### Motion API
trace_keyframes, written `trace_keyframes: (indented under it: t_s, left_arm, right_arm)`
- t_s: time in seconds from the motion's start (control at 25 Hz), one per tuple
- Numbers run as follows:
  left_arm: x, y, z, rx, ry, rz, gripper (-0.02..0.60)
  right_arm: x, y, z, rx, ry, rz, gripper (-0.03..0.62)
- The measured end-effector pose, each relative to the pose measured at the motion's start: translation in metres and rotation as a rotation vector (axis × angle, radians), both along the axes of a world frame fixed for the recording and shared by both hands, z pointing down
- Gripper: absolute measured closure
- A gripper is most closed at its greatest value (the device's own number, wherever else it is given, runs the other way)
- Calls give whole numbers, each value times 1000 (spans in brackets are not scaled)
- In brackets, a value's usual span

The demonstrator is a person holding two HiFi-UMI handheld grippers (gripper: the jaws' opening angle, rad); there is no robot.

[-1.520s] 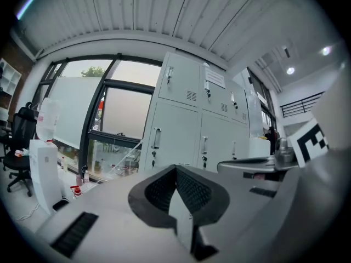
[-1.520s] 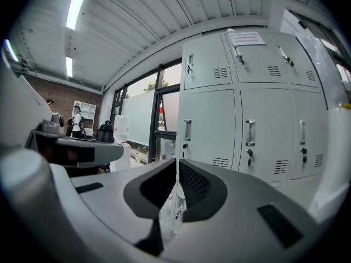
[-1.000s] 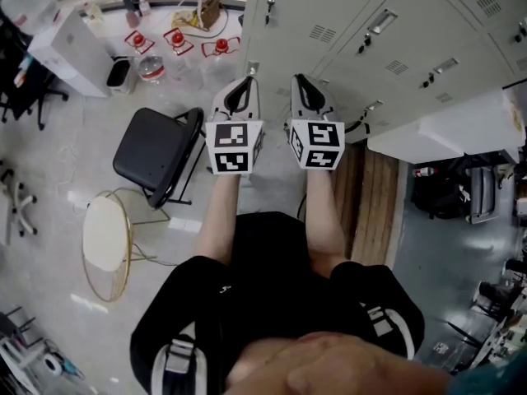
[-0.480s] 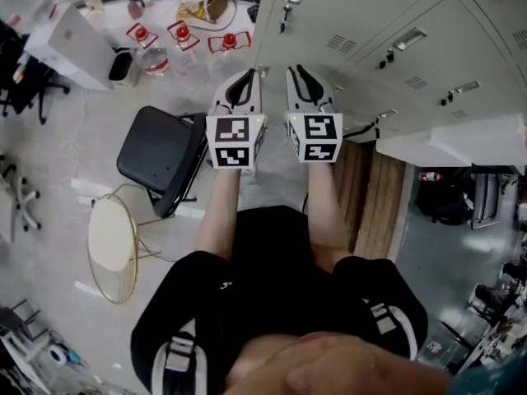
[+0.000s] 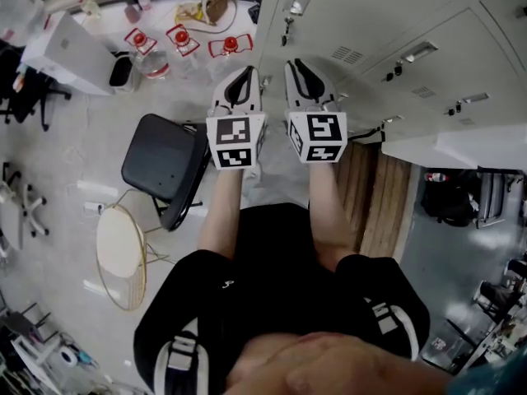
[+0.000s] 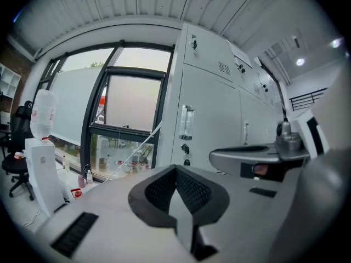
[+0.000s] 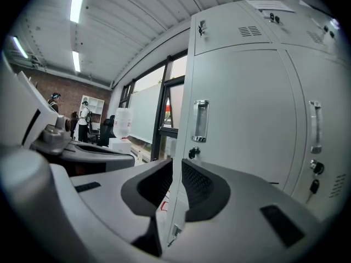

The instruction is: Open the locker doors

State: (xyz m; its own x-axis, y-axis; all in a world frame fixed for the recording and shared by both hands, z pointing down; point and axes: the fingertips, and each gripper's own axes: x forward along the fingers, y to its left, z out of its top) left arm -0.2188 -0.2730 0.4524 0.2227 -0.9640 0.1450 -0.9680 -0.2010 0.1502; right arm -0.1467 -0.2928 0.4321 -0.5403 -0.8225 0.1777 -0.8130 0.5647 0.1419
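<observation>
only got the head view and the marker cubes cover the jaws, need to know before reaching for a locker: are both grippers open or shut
Observer: The left gripper is shut, its jaws together with nothing between them.
Operator: and the right one
Observer: The right gripper has just been opening. Its jaws stand a narrow gap apart and hold nothing.
Operator: what is it aimed at
Observer: It looks toward the end locker door, which has an upright handle above a lock knob. The gripper is clear of both.
</observation>
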Motion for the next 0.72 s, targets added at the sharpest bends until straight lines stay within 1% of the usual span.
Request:
trace_keyframes:
  t_s: [0.16, 0.32, 0.4, 0.52, 0.72]
  left_arm:
    - [0, -18, -1, 0, -7, 6, 572]
    - [3, -34, -7, 6, -16, 15, 572]
    - [3, -40, -8, 13, -25, 22, 572]
    - [1, -48, -6, 7, -30, 22, 572]
    - [-3, -61, -2, 1, -46, 23, 572]
  right_arm:
    - [-4, -17, 1, 8, 34, 10, 534]
    - [-6, -33, 0, 33, 126, 31, 534]
    - [-8, -42, 0, 48, 154, 50, 534]
    - [-12, -55, 3, 42, 168, 58, 534]
    - [-18, -73, 8, 28, 159, 75, 534]
